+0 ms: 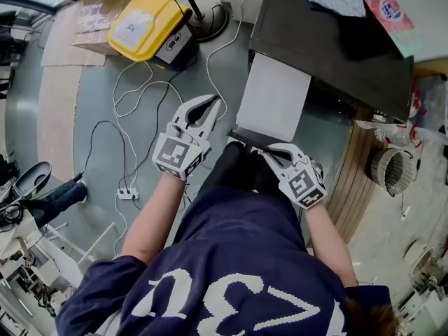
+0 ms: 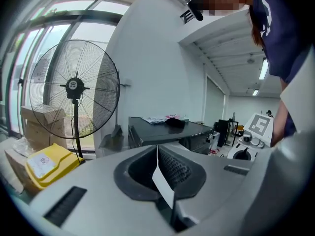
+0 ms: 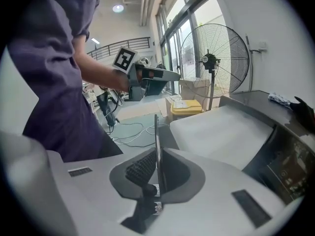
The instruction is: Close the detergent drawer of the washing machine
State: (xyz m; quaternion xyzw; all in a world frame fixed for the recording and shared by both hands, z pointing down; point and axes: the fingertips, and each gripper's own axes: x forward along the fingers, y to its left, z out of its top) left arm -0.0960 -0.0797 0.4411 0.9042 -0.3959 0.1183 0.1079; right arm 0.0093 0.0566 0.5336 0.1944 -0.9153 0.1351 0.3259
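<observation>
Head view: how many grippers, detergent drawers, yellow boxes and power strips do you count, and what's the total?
Grippers: 2 (left gripper, right gripper)
Detergent drawer: 1
Yellow box: 1
Power strip: 1
Total: 5

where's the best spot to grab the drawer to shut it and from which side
Take the drawer at its dark front edge, the end away from the machine, coming from the front. It sticks straight out with a broad flat top that gives no hold. The right gripper sits right by that edge, jaws together, so a push may do.
</observation>
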